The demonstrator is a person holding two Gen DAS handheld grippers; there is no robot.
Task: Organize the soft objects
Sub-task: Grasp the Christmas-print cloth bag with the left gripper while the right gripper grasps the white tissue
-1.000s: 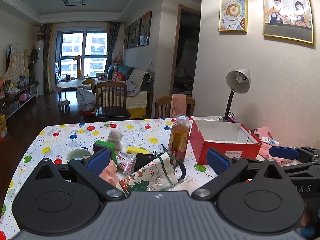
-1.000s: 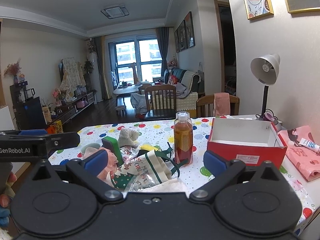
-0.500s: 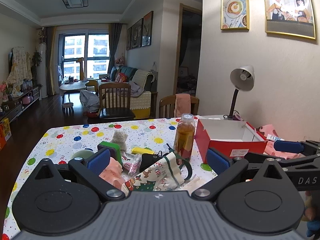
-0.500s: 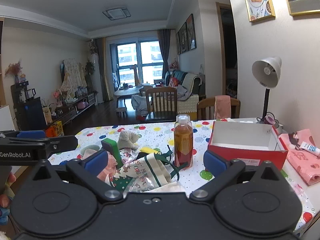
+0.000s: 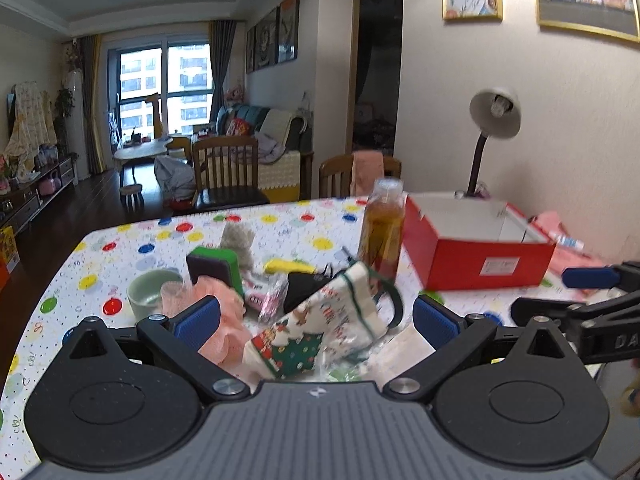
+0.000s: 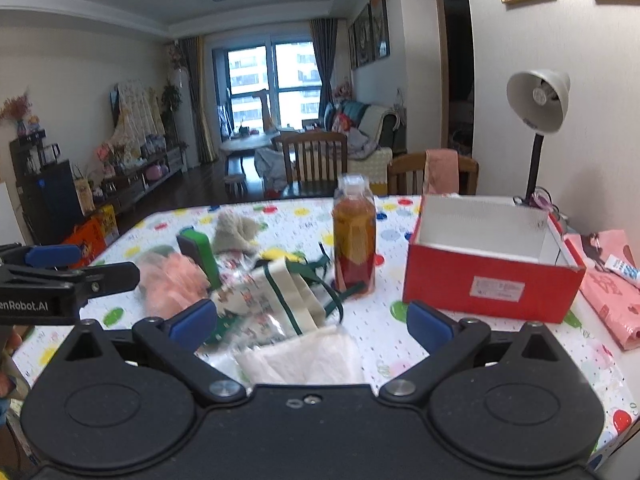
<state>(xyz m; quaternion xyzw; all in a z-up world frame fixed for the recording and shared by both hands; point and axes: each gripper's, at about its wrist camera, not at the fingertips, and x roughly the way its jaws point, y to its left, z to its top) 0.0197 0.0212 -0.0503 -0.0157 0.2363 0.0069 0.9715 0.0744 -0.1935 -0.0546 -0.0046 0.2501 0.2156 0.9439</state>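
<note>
Meanwhile, left gripper (image 5: 316,322) and right gripper (image 6: 307,322) hovered side by side over dotted tablecloth (image 5: 120,240), jaws of both spread wide, nothing held. Soft pile lay just ahead: Christmas-print bag (image 5: 320,328), pink mesh puff (image 5: 222,316), grey plush toy (image 5: 238,240), white tissue (image 6: 308,354). Amber bottle (image 6: 354,240) stood upright between pile and open red box (image 6: 488,268).

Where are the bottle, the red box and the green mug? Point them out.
bottle (image 6: 354,240), right wrist view, amber body.
red box (image 6: 488,286), right wrist view, front wall.
green mug (image 5: 150,294), left wrist view, side wall.
</note>
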